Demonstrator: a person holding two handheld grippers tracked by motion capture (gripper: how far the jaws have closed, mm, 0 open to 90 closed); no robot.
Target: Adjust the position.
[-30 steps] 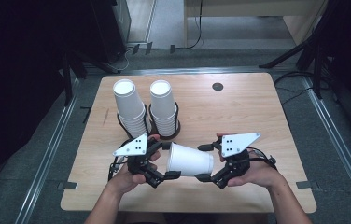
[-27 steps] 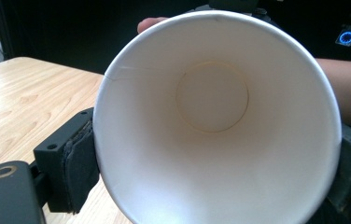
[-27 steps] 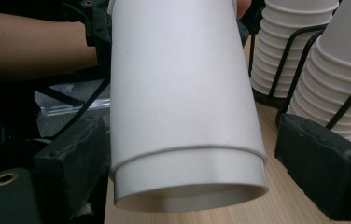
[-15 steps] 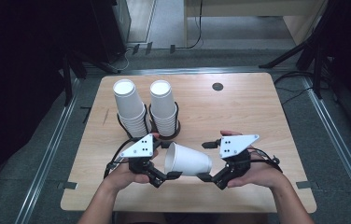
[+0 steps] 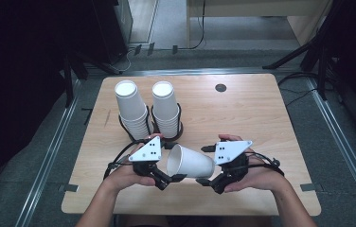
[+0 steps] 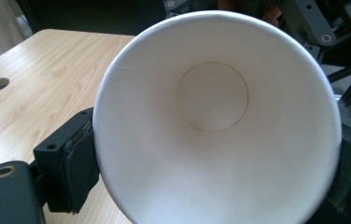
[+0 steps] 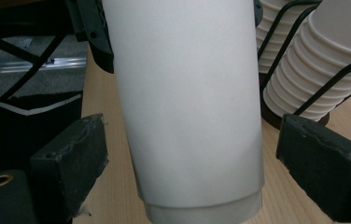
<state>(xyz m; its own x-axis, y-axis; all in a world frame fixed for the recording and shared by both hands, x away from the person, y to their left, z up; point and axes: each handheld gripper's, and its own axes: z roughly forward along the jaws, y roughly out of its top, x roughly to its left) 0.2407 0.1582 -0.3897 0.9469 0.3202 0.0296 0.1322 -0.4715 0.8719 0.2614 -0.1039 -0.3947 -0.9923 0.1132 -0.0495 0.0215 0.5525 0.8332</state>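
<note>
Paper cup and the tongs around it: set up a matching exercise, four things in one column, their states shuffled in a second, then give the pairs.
1. paper cup
2. left tongs
3. right tongs
4. cup stacks

A. pads apart, clear of the cup's base end
B. upright in black wire holders
C. lying sideways, mouth toward the left hand
D. clamped on the cup's rim end

Pairs: 1-C, 2-D, 3-A, 4-B
</note>
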